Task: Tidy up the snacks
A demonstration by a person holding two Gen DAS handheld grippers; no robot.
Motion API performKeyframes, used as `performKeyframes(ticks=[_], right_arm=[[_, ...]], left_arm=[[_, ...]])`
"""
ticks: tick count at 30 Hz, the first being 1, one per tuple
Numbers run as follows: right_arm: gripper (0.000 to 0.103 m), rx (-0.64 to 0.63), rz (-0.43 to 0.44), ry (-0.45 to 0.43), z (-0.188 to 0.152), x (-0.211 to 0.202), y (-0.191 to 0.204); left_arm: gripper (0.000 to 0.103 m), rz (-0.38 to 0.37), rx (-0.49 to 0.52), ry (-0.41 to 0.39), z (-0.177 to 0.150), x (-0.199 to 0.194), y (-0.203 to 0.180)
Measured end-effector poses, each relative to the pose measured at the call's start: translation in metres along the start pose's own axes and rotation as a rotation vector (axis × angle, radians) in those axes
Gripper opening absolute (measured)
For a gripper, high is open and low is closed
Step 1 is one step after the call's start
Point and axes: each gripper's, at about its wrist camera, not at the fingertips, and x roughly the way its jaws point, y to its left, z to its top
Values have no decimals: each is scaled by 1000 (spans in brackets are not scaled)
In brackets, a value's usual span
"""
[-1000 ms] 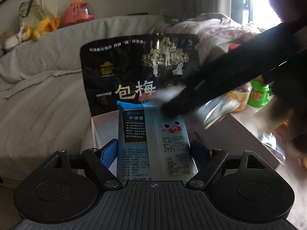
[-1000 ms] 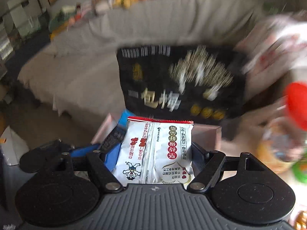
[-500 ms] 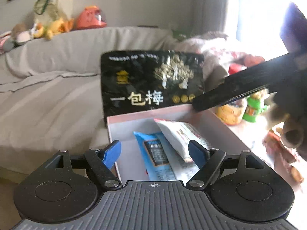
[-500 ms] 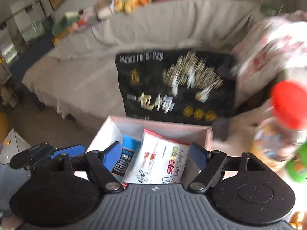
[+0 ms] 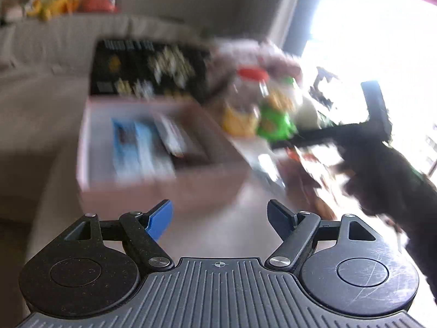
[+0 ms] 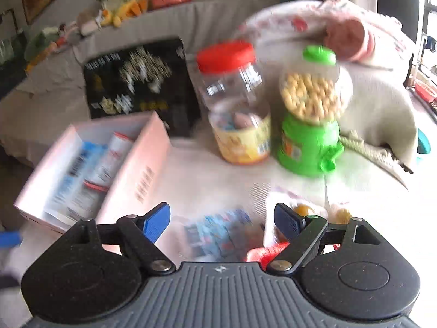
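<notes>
A pink-white box (image 5: 164, 191) stands at the table's left edge. A blue packet (image 5: 133, 145) and a white packet (image 5: 174, 136) lie inside it. My left gripper (image 5: 221, 218) hangs in front of the box, open, with nothing between its fingers. In the right wrist view the same box (image 6: 136, 172) is off to the left. My right gripper (image 6: 222, 221) is over the tablecloth, its jaws opening and empty. Under it lie a loose blue packet (image 6: 218, 232), a red packet (image 6: 265, 254) and a clear bag of yellow sweets (image 6: 300, 210). Both views are motion-blurred.
A black snack bag (image 6: 136, 79) leans upright behind the box. A red-lidded clear jar (image 6: 232, 101) and a green candy dispenser (image 6: 311, 125) stand at the back of the table. A grey sofa (image 6: 191, 19) with toys lies beyond. A dark-sleeved hand (image 5: 382, 180) is at the right.
Both grippers let go of their packets, which now lie in the box. Both then pulled back and swung right, the right one out over the loose snacks on the table.
</notes>
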Motion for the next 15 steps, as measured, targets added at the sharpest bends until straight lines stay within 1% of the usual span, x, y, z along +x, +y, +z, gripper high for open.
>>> performKeyframes(ticks=[3,5,7,9,12,13,15], right_arm=[[84,-8,3,27,-8,19,2],[85,-51,-17,39,-11,29,10],[85,-101,-34,29,-17,30,16],[84,-133,-20,29,-23,23,21],[69,-215,0,23,-38,8,34],[67,-233,19,30,-45,3,39],[67,-273,47,24,-62,-10,50]], left_arm=[[82,-9,-20,60,-23,4,-7],[82,2,-37,81,-33,5,-6],[82,24,-48,94,-41,4,-4],[82,38,-63,101,-46,2,1],[82,47,-92,105,-50,3,11],[81,47,-100,106,-51,3,14],[79,46,-102,101,-53,2,16]])
